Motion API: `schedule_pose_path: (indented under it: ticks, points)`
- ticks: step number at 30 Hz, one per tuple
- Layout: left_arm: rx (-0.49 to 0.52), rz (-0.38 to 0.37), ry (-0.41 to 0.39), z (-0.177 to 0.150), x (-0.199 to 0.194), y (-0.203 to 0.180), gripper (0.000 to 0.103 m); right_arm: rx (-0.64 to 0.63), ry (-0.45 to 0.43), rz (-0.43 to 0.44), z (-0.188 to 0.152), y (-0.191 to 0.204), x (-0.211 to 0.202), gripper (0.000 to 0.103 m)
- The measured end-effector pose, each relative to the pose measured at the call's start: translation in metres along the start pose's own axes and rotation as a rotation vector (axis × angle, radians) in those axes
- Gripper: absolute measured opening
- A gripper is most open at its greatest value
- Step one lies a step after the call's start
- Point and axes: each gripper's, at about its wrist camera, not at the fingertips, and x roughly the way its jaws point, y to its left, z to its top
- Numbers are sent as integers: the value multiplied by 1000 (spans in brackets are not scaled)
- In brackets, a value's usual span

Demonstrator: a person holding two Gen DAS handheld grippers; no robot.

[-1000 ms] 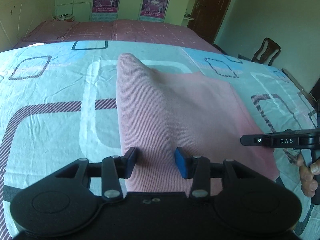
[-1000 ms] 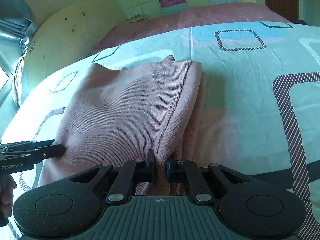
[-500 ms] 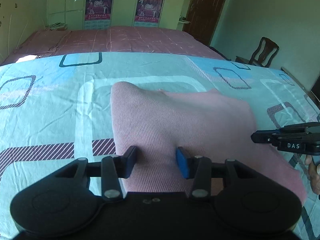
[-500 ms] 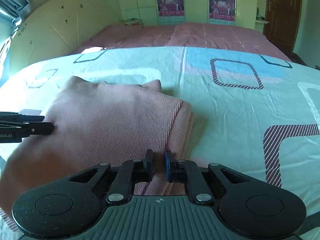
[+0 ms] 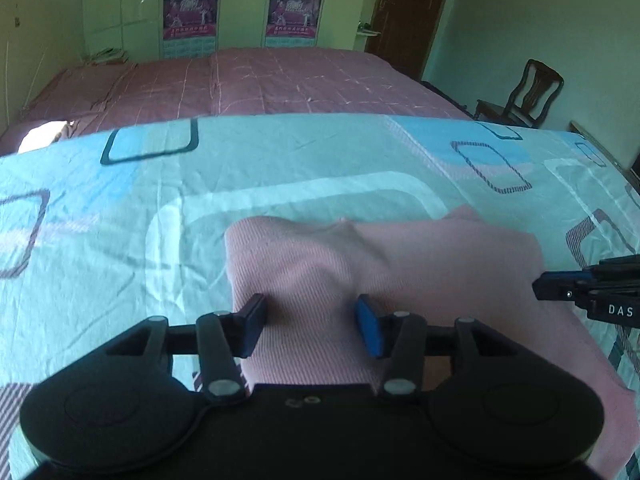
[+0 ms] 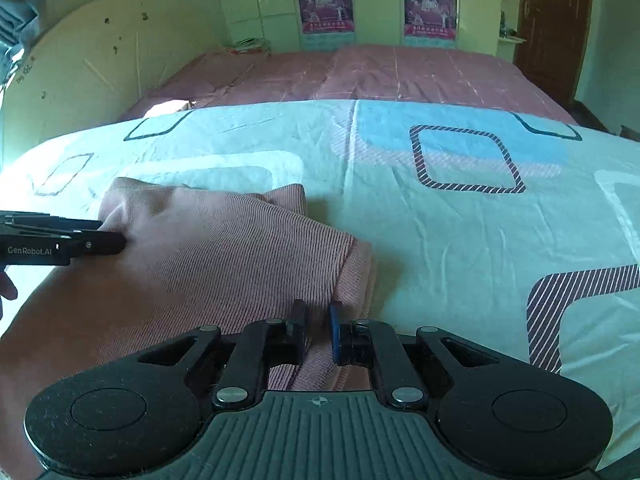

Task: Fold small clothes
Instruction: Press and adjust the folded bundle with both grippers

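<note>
A pink ribbed garment (image 5: 392, 280) is lying on a bed covered by a pale turquoise bedsheet (image 5: 280, 168) printed with rounded white, blue and dark striped squares. In the left wrist view, the left hand-held gripper (image 5: 312, 324) is sitting over the near left part of the garment with its jaws standing partly apart; the pink cloth is filling the gap between them and running under the black body, but whether the blue-faced pads are pressing on it cannot be told. The tip of the right hand-held gripper (image 5: 560, 290) is entering from the right edge of that view, level with the garment's right side. In the right wrist view, the right hand-held gripper (image 6: 318, 328) is pinching a folded, seamed edge of the garment (image 6: 224, 264), its two fingers nearly together with a ridge of cloth bunched between them. The garment is spreading away to the left from that grip, its far corners rumpled and raised. The left hand-held gripper (image 6: 100, 240) is reaching in from the left edge of this view, its black tip touching the cloth. Beyond the patterned sheet, a mauve bedspread (image 6: 380, 76) is stretching toward pale green cupboards bearing two posters (image 6: 324, 6), with a dark wooden door (image 6: 556, 28) at the right. A wooden chair (image 5: 524, 96) is standing beside the bed in the left wrist view.
</note>
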Motion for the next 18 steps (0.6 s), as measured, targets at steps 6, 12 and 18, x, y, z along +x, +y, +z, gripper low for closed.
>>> schedule_pose_path:
  ticks: [6, 12, 18]
  points:
    - [48, -34, 31, 10, 23, -8, 45, -32, -64, 31, 28, 16, 5, 10]
    - [-77, -72, 36, 18, 35, 9, 48, -3, 1, -63, 45, 14, 45, 10]
    - [-59, -17, -9, 18, 22, 0, 45, -38, -105, 66, 56, 46, 31, 10]
